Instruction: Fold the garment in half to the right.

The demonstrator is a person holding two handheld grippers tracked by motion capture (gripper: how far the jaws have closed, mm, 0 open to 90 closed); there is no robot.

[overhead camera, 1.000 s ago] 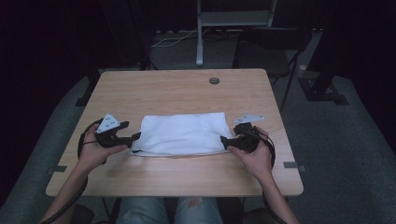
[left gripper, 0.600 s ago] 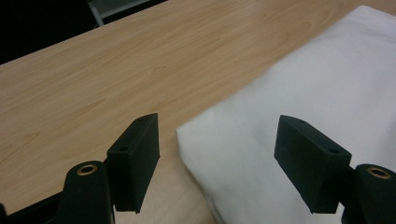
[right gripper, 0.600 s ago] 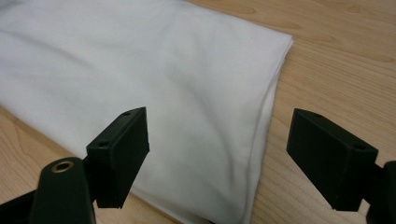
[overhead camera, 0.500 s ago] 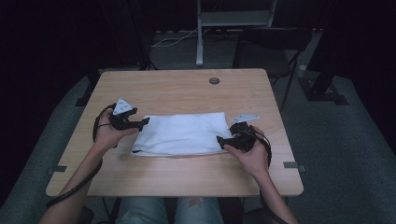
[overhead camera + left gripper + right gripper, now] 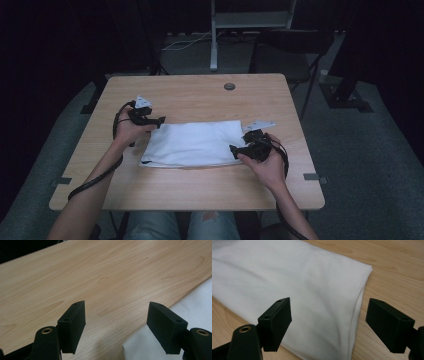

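cloth: white folded cloth (image 5: 192, 143) flat on wooden table (image 5: 200, 95), centre-near; long axis runs left-right
left gripper: left gripper (image 5: 159, 120) at cloth's far-left corner; jaws spread wide, nothing between them; in left gripper view (image 5: 116, 322) that corner of the cloth (image 5: 197, 315) sits just under the right-hand jaw, bare wood ahead
right gripper: right gripper (image 5: 235, 148) at cloth's right short edge, toward the near corner; jaws spread, holding nothing; right gripper view (image 5: 328, 322) shows the folded edge (image 5: 359, 302) running between the jaws
key relation: cloth lies between the two grippers, each at one short end; right one already straddles its edge, left one is just off the corner, so right looks nearer to a grab
other: small dark round disc (image 5: 229, 86) far on table, well apart from cloth
change vs earlier: left hand has gone from the near-left edge up to the far-left corner; right hand barely shifted; cloth looks unmoved
likely next: pinch both ends for another fold; left needs a nudge right onto the fabric
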